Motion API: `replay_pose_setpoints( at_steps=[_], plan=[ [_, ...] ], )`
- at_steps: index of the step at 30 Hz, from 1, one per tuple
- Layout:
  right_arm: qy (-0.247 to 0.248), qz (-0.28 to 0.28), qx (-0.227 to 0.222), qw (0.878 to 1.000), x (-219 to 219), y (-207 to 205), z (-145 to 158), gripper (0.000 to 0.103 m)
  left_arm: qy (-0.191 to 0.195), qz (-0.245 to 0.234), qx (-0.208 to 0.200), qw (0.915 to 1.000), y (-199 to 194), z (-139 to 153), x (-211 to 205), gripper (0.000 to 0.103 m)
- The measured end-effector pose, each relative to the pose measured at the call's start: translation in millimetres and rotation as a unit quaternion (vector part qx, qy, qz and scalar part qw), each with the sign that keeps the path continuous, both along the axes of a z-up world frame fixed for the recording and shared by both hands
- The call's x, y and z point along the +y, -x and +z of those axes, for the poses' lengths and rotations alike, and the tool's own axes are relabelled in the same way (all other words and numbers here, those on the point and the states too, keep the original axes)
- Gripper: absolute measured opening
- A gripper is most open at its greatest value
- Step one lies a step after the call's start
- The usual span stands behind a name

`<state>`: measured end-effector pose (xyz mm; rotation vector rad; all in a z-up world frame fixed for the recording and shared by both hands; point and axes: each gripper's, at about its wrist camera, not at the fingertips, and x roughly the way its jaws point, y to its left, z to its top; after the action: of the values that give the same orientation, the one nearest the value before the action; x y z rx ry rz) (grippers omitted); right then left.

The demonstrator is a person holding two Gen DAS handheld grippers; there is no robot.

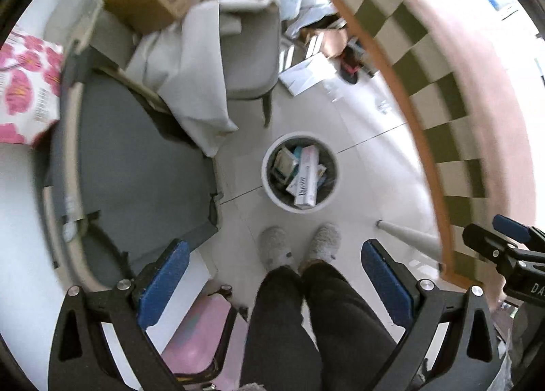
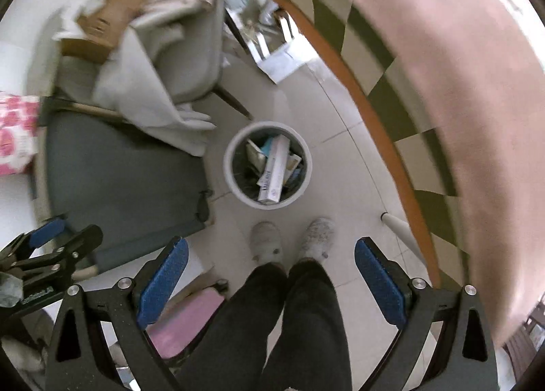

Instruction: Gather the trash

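A: Inside the round white trash bin (image 1: 269, 183), what can be made out?

B: A long white carton (image 1: 306, 180) is seen, its long axis running from the feet toward the grey chair (image 1: 252, 50); the items beneath are hidden.

A: And around it?

B: Pale floor tiles (image 1: 368, 166) are shown, a checkered cloth (image 1: 439, 108) to the right. Both the left gripper (image 1: 274, 282) and the right gripper (image 2: 270, 280) are held wide apart, empty.

You have one white bin (image 1: 269, 186) holding several boxes (exact count unclear), two slippers (image 1: 274, 246), two chairs (image 1: 252, 50), one cardboard box (image 1: 146, 6).
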<state>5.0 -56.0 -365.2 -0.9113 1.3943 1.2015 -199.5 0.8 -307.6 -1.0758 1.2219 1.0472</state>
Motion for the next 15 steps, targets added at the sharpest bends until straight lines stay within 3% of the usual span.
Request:
replay_pose_setpoints(
  at_steps=[9,15],
  plan=[
    [-0.046,0.032,0.046,0.997,-30.9,-5.3,138.8,0.099,-0.023,0.008,-0.099,0.9948,-1.3,122.5,-22.3,0.103],
    [-0.077,0.048,0.078,0.993,-46.4,-7.3,209.1,0.099,-0.051,0.009,-0.145,0.9881,2.5,180.8,-33.5,0.103]
  ],
)
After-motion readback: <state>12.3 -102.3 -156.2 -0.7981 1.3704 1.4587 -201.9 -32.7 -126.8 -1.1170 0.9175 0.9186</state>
